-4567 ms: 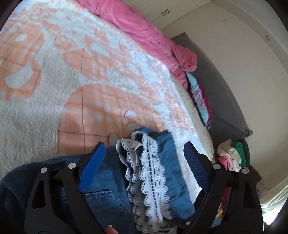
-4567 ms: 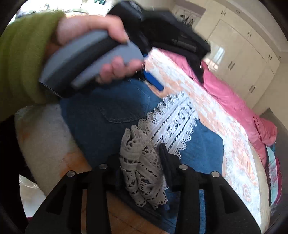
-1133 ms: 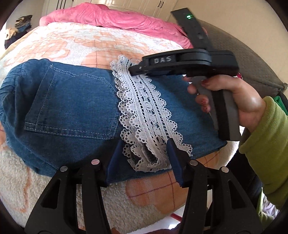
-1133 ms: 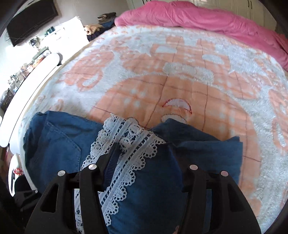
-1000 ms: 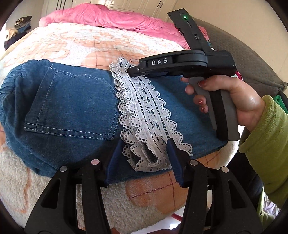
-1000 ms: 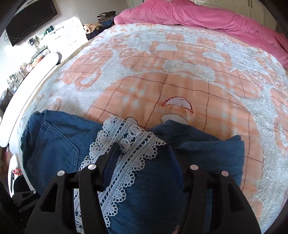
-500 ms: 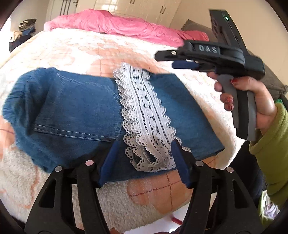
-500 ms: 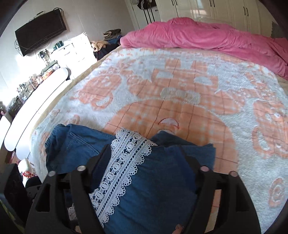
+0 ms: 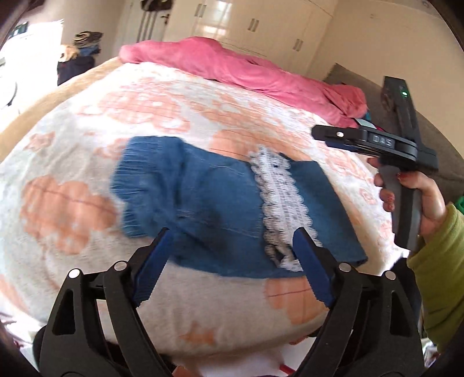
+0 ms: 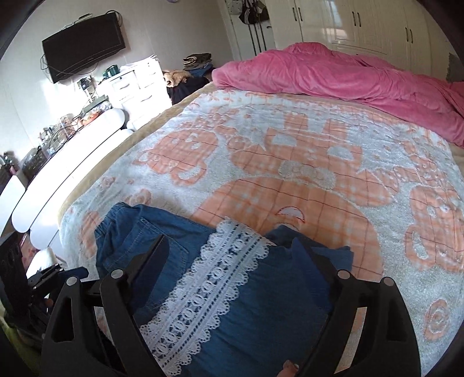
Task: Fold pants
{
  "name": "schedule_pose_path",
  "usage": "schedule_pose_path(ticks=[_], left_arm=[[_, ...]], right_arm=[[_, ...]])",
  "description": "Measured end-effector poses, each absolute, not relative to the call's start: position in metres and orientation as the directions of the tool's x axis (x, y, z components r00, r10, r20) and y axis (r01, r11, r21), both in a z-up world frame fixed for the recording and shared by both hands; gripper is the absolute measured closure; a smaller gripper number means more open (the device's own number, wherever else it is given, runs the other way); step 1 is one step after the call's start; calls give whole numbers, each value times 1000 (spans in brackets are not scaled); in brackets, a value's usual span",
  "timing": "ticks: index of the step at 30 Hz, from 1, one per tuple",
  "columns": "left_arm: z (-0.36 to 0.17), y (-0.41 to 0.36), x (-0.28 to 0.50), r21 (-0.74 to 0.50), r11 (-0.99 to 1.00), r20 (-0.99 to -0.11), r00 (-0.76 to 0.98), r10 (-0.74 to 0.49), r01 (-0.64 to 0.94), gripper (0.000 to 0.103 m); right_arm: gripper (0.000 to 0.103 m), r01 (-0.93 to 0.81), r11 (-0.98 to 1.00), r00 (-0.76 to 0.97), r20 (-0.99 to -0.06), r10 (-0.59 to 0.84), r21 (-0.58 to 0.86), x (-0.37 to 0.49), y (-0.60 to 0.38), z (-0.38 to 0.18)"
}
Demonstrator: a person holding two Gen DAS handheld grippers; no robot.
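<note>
The blue denim pants (image 9: pixel 214 208) lie folded into a compact rectangle near the bed's front edge, with a white lace band (image 9: pixel 279 200) across them. They also fill the bottom of the right wrist view (image 10: pixel 261 307), lace band (image 10: pixel 211 293) running diagonally. My left gripper (image 9: pixel 232 240) is open and empty, raised above and in front of the pants. My right gripper (image 10: pixel 229 246) is open and empty, hovering above the pants; its body shows in the left wrist view (image 9: pixel 374 142), held in a hand to the right of the pants.
The pants rest on a white and orange patterned blanket (image 10: pixel 290 150). A pink duvet (image 10: pixel 348 78) lies bunched along the far side. A white dresser (image 10: pixel 136 84), wall TV (image 10: pixel 84 40) and wardrobes (image 9: pixel 255 26) stand beyond the bed.
Both grippers have opened wider and pulled up and back from the folded pants. The pants stay flat on the blanket.
</note>
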State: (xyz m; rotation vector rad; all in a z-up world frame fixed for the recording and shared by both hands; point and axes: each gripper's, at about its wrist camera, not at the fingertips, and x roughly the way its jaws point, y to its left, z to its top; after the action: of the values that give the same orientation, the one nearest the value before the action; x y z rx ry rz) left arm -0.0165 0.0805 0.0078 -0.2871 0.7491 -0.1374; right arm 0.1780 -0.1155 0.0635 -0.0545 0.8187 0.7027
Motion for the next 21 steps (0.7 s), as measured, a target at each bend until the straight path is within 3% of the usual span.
schedule_pose_path(ticks=[8, 21], left_arm=[[-3, 112, -19, -348, 935, -673, 712, -198, -69, 20], [-28, 124, -15, -462, 883, -662, 696, -277, -88, 20]], right_arm=[[18, -643, 738, 440, -688, 577, 208, 174, -83, 70], [18, -777, 610, 315, -744, 590, 155, 171, 6, 60]])
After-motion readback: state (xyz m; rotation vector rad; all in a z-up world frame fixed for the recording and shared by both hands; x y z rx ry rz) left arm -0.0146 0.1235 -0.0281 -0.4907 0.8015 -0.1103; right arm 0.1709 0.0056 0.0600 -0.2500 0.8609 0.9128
